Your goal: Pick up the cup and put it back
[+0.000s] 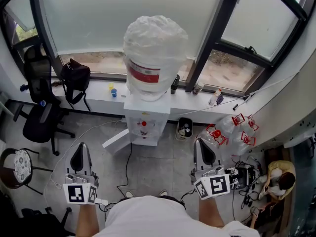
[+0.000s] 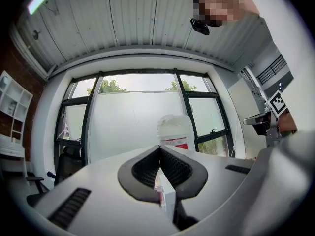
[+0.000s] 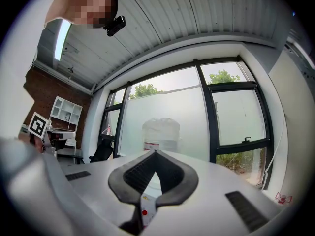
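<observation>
A white water dispenser [image 1: 142, 118] stands under the window, topped by a big bottle wrapped in plastic [image 1: 154, 51]. A small blue cup [image 1: 113, 92] sits on the windowsill to its left, beside a yellow item [image 1: 110, 86]. My left gripper [image 1: 80, 152] and right gripper [image 1: 202, 145] hang low above the floor, well short of the dispenser, both shut and empty. The left gripper view has the shut left gripper [image 2: 159, 147] aimed at the bottle [image 2: 174, 129]. In the right gripper view the shut right gripper [image 3: 155, 152] also faces the bottle [image 3: 161, 132].
A black office chair [image 1: 39, 117] and a round stool [image 1: 19, 164] stand at the left, with a black bag [image 1: 75, 78] on the sill. Empty water jugs with red handles [image 1: 232, 130] and a small bin [image 1: 185, 128] lie right of the dispenser. Cables cross the floor [image 1: 163, 157].
</observation>
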Motion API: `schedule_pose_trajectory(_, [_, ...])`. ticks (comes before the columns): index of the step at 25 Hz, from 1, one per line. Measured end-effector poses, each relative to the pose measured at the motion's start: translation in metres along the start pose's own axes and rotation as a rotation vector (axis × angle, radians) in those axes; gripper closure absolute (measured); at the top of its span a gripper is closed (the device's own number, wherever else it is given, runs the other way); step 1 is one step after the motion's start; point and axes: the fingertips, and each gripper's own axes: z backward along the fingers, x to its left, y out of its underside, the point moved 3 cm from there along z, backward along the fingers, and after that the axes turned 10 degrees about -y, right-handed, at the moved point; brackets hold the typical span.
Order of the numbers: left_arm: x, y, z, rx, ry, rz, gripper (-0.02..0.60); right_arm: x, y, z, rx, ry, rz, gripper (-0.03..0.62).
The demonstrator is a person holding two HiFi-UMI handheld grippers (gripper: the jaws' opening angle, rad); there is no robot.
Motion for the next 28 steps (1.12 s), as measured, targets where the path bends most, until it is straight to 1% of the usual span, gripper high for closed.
schedule_pose_trajectory(6, [-0.004,0.006,0.005,0.02,0.027,0.007,0.557,0.013,0.009,0.0,0.03,-0.012,0.0,0.574])
schedule_pose_trajectory(10, [-0.004,0.01,0.009,0.033,0.038,0.009,0.557,0.021,0.008,0.0,0.036,-0.021,0.007,0.574])
schedule_pose_trajectory(18, [0.005,0.016,0.019,0.04,0.029,0.019,0.557,0.039,0.008,-0.013,0.05,-0.049,0.041,0.574])
schedule_pose_trajectory(23, [0.017,0.02,0.021,0.057,0.019,0.028,0.557,0.059,0.003,-0.025,0.05,-0.086,0.108,0.574])
schedule_pose_trajectory(28, [0.016,0.022,0.021,0.063,0.028,0.039,0.557,0.066,0.004,-0.03,0.053,-0.105,0.104,0.574])
